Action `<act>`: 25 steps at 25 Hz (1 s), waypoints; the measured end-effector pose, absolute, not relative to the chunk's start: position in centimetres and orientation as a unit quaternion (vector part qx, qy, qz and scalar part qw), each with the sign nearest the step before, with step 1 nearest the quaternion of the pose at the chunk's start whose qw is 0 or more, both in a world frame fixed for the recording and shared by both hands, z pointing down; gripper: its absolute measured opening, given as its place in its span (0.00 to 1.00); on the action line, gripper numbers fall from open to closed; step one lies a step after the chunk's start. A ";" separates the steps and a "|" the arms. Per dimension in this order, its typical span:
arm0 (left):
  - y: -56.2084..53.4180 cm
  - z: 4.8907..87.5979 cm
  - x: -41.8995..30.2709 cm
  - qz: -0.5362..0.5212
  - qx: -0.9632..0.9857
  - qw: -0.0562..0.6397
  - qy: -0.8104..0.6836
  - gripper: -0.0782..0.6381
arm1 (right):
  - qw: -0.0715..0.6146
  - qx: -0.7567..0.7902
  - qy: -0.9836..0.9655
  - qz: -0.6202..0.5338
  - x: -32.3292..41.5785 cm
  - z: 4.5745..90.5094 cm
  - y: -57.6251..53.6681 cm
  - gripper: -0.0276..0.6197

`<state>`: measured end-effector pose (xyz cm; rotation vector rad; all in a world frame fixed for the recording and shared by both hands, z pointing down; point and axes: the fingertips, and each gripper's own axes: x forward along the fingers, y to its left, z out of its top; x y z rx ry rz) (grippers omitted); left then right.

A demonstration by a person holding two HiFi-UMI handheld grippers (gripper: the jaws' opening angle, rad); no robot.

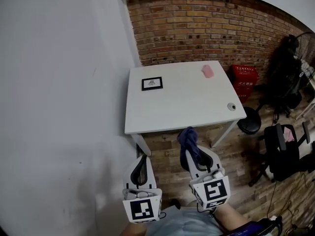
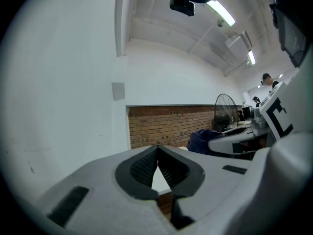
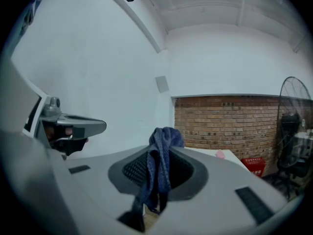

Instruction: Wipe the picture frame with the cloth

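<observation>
**A:** Two questions. First, what is each tool holding?

**B:** The right hand-held gripper (image 1: 193, 154) has its jaws pressed together on the dark blue cloth (image 3: 159, 170). The cloth bunches above the tips and dangles below them. The left hand-held gripper (image 2: 157, 150) has its tips together with nothing between them.

**A:** Second, how far along is the wiping?

**B:** None of it looks done, I'd say. The picture frame (image 1: 152, 83) lies flat near the far left corner of the white surface (image 1: 187, 102). Both hand-held grippers hang short of the near edge, over the wooden floor (image 1: 165, 142), well apart from the frame.

**A:** So what is left?

**B:** By my reckoning, everything. The cloth has to cross the surface to the frame and then be rubbed over it, perhaps with the empty hand-held gripper steadying the frame. A pink thing (image 1: 207, 72) and a small round thing (image 1: 231, 106) sit toward the right side, clear of the frame.
</observation>
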<state>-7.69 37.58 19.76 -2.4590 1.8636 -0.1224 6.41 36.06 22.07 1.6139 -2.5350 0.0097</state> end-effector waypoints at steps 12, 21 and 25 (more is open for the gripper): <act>34.8 23.1 -6.3 -0.067 -0.802 0.001 0.594 0.12 | 0.080 0.546 -0.834 0.026 8.1 24.9 33.2 0.17; 27.8 25.5 -6.6 -0.102 -0.784 -0.013 0.613 0.12 | 0.080 0.533 -0.841 0.048 8.4 27.1 25.3 0.17; 23.5 26.5 -6.5 -0.118 -0.776 -0.018 0.620 0.12 | 0.078 0.525 -0.845 0.063 8.7 28.2 20.6 0.17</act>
